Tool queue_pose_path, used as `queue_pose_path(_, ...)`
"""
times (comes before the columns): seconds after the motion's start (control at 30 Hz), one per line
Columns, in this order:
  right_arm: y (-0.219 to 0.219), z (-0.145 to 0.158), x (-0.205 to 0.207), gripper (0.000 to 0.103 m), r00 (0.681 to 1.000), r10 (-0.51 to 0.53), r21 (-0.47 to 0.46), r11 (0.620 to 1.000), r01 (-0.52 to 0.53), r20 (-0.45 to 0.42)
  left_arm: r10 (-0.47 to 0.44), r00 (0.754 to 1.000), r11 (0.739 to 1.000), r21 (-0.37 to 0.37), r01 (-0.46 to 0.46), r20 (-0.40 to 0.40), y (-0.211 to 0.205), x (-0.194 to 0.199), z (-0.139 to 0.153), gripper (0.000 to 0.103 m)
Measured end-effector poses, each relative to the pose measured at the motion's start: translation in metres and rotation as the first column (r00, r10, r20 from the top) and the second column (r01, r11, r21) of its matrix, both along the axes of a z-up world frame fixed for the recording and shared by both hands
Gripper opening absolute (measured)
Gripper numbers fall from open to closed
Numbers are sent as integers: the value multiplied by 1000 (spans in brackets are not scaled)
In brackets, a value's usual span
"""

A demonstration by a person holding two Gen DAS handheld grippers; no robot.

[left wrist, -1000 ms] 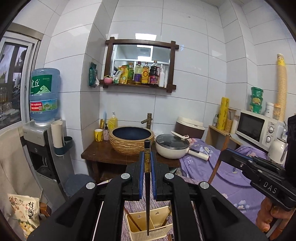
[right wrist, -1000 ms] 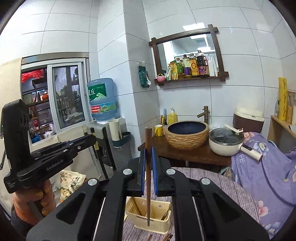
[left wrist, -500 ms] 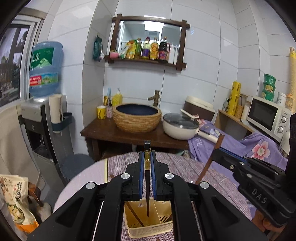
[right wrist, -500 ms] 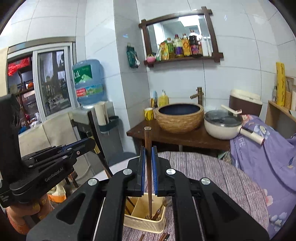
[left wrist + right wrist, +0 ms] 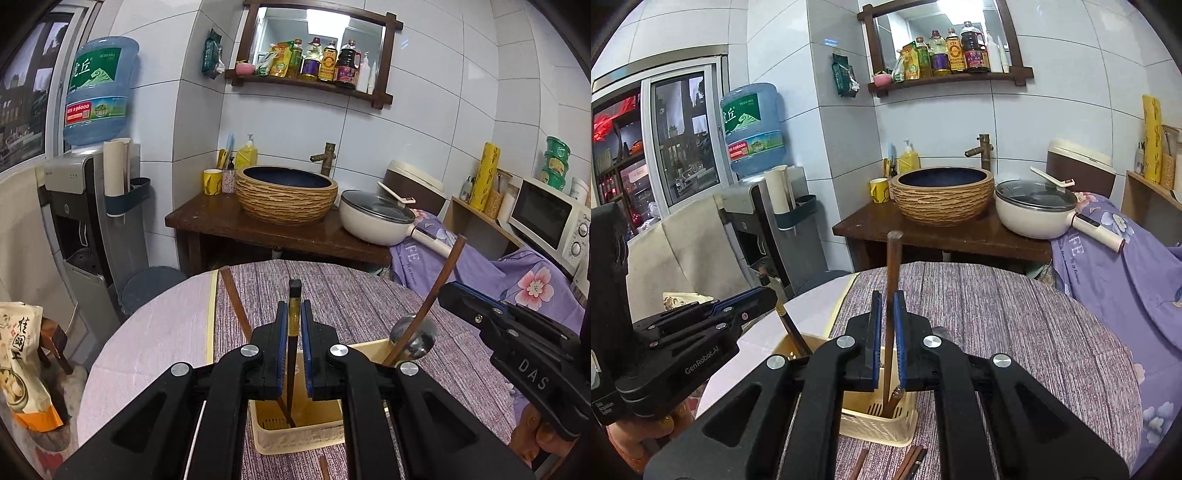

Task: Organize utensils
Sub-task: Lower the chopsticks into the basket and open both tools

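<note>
Left claw (image 5: 294,334) pinches a dark chopstick (image 5: 293,325), upright, lower end down inside the cream utensil basket (image 5: 299,439). Right claw (image 5: 886,334) clamps a brown chopstick (image 5: 892,280), tip also in the basket (image 5: 879,424), near its corner. Basket sits on the counter (image 5: 1015,314) with striped purple cloth. Metal ladle (image 5: 413,338) stands in the basket. Loose chopsticks (image 5: 912,461) lie on the counter just beside the basket.

Two close wrist views, angled down onto shared holder (image 5: 303,432).
</note>
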State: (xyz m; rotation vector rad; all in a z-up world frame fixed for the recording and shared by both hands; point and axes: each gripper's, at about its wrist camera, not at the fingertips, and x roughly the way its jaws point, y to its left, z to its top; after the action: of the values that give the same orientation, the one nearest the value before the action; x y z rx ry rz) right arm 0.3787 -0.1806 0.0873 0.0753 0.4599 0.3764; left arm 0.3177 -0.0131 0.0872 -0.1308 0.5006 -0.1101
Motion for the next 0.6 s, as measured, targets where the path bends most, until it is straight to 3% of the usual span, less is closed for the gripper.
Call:
queue_pose_path(0.13,-4,-6,1,8,1000,-7,4,1000,7,-1,16,999,1000,-15,-16,31,2,-8,-2,48)
queue_pose_path(0.2,-7,-7,-1,12,1000,-20,0,1000,20,13,24,998,1000,-16,-23,53,4,-13,0,52)
queue_pose_path(0.27,-11,-6,-8,36,999,-23,8,1000,22,40,26,997,1000,0,-26,75,3,-20,2,59)
queue_pose_path(0.33,-17,-3,-20,50,995,-38,21,999,36,89,31,994,999,9,-32,101,3,-29,3,66)
queue_pose_path(0.6,-41,-10,-71,64,981,-98,30,995,95,165,47,986,999,-19,-44,160,4,-72,-9,91)
